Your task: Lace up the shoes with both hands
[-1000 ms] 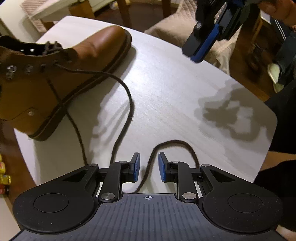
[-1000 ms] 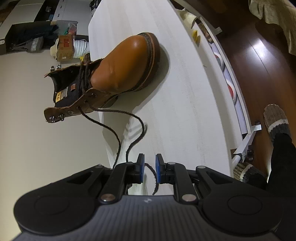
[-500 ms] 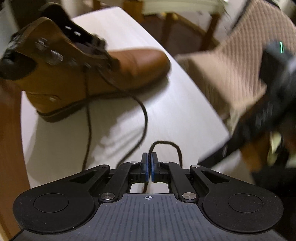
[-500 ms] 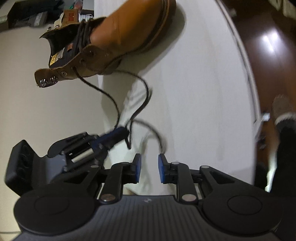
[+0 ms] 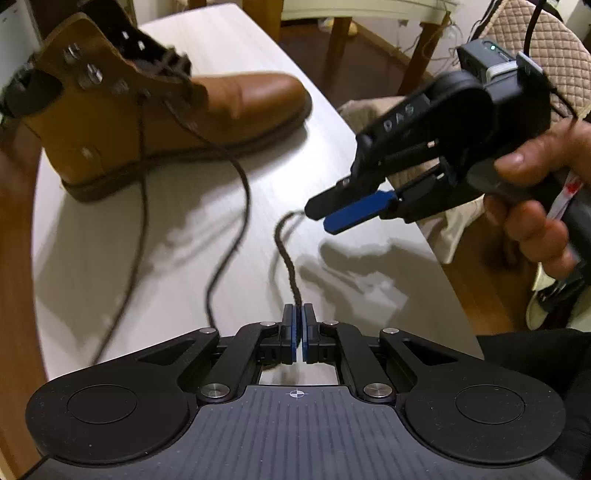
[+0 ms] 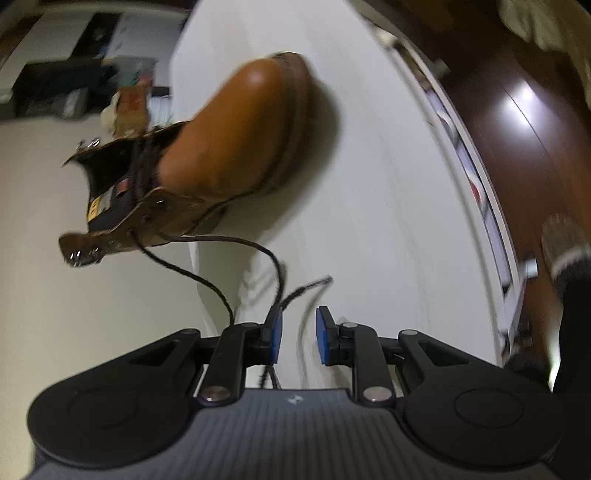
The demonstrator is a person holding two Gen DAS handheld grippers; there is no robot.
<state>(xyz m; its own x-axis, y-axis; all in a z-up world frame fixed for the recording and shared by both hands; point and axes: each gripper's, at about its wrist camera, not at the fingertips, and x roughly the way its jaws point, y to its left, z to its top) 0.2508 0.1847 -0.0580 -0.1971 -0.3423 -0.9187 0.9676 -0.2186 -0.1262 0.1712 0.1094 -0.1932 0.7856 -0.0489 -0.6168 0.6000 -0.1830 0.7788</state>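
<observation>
A brown leather boot [image 5: 166,110] lies on the white table [image 5: 147,258], with its dark lace [image 5: 240,184] trailing loose toward me. My left gripper [image 5: 298,325] is shut on one lace end [image 5: 290,266], which rises from its pads. My right gripper [image 5: 332,216] hovers open at the far tip of that lace end. In the right wrist view the boot [image 6: 229,147] lies ahead and the right gripper [image 6: 298,332] is open, with lace [image 6: 303,291] between and just beyond its pads.
A quilted chair [image 5: 535,44] and a wooden table leg [image 5: 340,33] stand beyond the table's right edge. Dark wood floor [image 6: 517,110] and a shelf rail [image 6: 476,177] lie to the right. A hand [image 5: 535,206] holds the right gripper.
My left gripper closed on the lace end and lifted it. My right gripper let go, opened wider and moved in close to the lace tip in front of the left gripper.
</observation>
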